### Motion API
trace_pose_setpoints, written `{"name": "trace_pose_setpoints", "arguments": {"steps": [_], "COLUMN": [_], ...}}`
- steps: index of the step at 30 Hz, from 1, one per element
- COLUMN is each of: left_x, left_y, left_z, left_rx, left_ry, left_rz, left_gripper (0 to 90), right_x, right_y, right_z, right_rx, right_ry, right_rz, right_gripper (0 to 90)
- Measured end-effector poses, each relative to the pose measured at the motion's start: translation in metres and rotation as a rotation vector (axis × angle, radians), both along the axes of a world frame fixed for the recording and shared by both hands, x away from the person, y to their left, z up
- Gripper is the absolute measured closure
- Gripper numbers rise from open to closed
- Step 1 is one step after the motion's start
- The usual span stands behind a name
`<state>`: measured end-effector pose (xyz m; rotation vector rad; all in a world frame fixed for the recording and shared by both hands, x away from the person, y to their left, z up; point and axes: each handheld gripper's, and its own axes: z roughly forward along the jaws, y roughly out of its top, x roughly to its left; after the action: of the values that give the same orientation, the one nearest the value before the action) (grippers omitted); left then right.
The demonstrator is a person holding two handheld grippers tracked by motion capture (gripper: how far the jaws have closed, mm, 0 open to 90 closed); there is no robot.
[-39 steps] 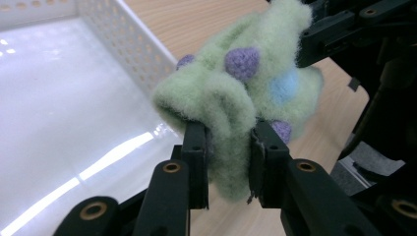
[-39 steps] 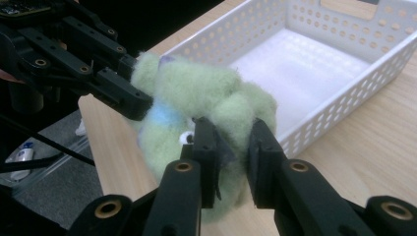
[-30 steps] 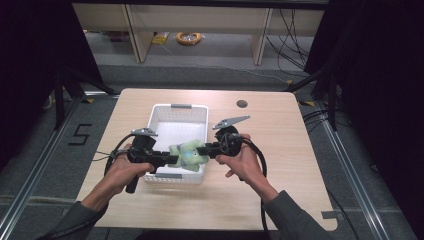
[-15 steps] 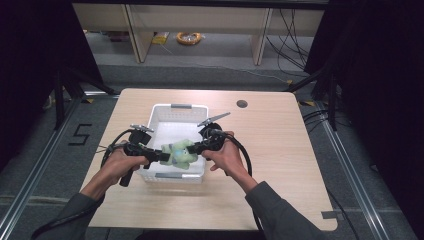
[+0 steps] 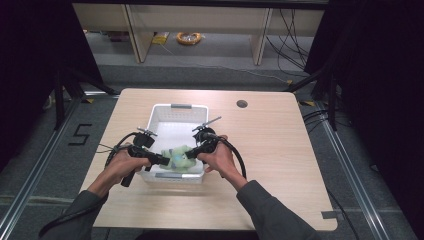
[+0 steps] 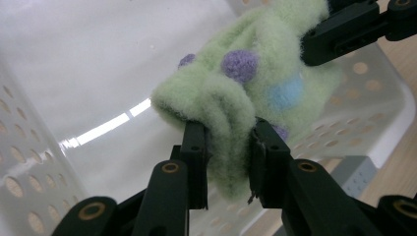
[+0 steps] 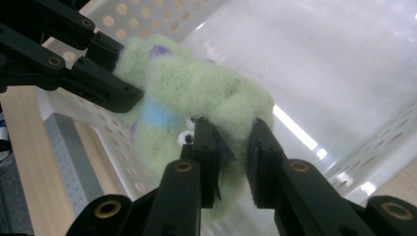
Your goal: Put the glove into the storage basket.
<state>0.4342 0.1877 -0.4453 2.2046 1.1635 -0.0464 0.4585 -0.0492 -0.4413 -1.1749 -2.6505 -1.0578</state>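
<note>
A fuzzy pale-green sock with purple and blue dots point(image 5: 179, 156) hangs bunched inside the near end of a white perforated basket point(image 5: 159, 116). My left gripper point(image 5: 163, 160) is shut on its left end; in the left gripper view the sock point(image 6: 255, 88) bulges between the black jaws of that gripper point(image 6: 228, 155). My right gripper point(image 5: 191, 152) is shut on the right end. In the right gripper view the sock point(image 7: 196, 93) is pinched by the right gripper point(image 7: 231, 152), and the left gripper's jaws point(image 7: 105, 81) bite it from the far side.
The basket sits on a light wooden table point(image 5: 280, 165) with a round cable hole point(image 5: 242, 103) at the back right. Black cables point(image 5: 235, 152) trail from both grippers. Dark floor and shelving lie beyond the far edge.
Both grippers have moved forward and down with the sock, from just above the basket's near rim into its near end. They have also come closer together.
</note>
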Motion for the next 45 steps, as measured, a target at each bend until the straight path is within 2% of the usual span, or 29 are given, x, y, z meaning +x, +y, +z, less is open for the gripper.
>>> {"name": "trace_pose_setpoints", "arguments": {"steps": [2, 3, 4, 9, 13, 15, 18, 20, 22, 24, 25, 26, 28, 32, 33, 34, 35, 37, 38, 42, 45], "left_x": [0.001, 0.001, 0.002, 0.003, 0.004, 0.004, 0.004, 0.004, 0.004, 0.004, 0.004, 0.005, 0.004, 0.005, 0.005, 0.005, 0.005, 0.005, 0.004, 0.002, -0.001], "left_y": [-0.001, -0.001, -0.001, 0.000, -0.001, -0.001, -0.002, -0.002, -0.003, -0.003, -0.004, -0.004, -0.006, -0.004, -0.004, -0.004, -0.003, -0.003, -0.003, -0.004, -0.006], "left_z": [-0.002, -0.003, -0.004, -0.007, -0.009, -0.011, -0.012, -0.012, -0.011, -0.011, -0.012, -0.012, -0.012, -0.010, -0.010, -0.010, -0.006, -0.005, -0.002, 0.002, 0.008], "left_rx": [0.003, 0.009, 0.016, 0.016, 0.040, 0.041, 0.045, 0.060, 0.080, 0.081, 0.096, 0.101, 0.097, 0.110, 0.113, 0.113, 0.131, 0.127, 0.110, 0.112, 0.092], "left_ry": [0.001, 0.007, 0.007, 0.017, 0.020, 0.023, 0.030, 0.029, 0.023, 0.027, 0.029, 0.029, 0.024, 0.031, 0.001, 0.001, -0.017, -0.025, -0.041, -0.053, -0.078], "left_rz": [0.011, 0.009, 0.010, 0.006, 0.002, -0.003, -0.002, -0.002, -0.007, -0.008, 0.000, -0.008, 0.008, 0.026, 0.042, 0.042, 0.050, 0.054, 0.078, 0.064, 0.068], "left_gripper": [70.8, 70.8, 70.8, 70.5, 70.2, 70.0, 69.4, 68.7, 68.5, 67.4, 66.3, 66.2, 65.6, 57.6, 57.7, 57.3, 55.4, 55.3, 55.1, 54.4, 53.2], "right_x": [0.002, 0.001, 0.003, 0.003, 0.004, 0.003, 0.004, 0.004, 0.004, 0.004, 0.004, 0.004, 0.004, 0.004, 0.005, 0.005, 0.005, 0.005, 0.004, 0.003, 0.001], "right_y": [0.001, 0.001, 0.002, 0.005, 0.008, 0.010, 0.011, 0.012, 0.013, 0.014, 0.014, 0.014, 0.014, 0.015, 0.014, 0.014, 0.013, 0.012, 0.010, 0.006, 0.002], "right_z": [-0.003, -0.004, -0.005, -0.007, -0.010, -0.010, -0.012, -0.013, -0.013, -0.013, -0.013, -0.013, -0.012, -0.010, -0.008, -0.008, -0.005, -0.004, -0.001, 0.005, 0.009], "right_rx": [-0.002, -0.014, -0.008, -0.027, -0.049, -0.055, -0.063, -0.077, -0.089, -0.103, -0.111, -0.113, -0.109, -0.128, -0.123, -0.123, -0.122, -0.120, -0.109, -0.102, -0.086], "right_ry": [-0.010, 0.016, 0.007, 0.023, 0.012, 0.036, 0.029, 0.035, 0.027, 0.014, 0.023, 0.017, 0.019, -0.001, -0.007, -0.007, -0.017, -0.021, -0.025, -0.035, -0.046], "right_rz": [0.014, -0.013, -0.003, 0.000, 0.016, 0.008, 0.014, 0.012, 0.013, 0.021, 0.020, 0.021, 0.020, 0.020, 0.015, 0.015, 0.014, 0.015, 0.015, 0.013, 0.018], "right_gripper": [77.4, 77.4, 77.4, 77.2, 77.0, 76.8, 76.1, 74.8, 74.0, 72.7, 72.3, 72.2, 69.4, 66.9, 64.8, 64.8, 64.5, 64.1, 63.2, 61.2, 59.8]}}
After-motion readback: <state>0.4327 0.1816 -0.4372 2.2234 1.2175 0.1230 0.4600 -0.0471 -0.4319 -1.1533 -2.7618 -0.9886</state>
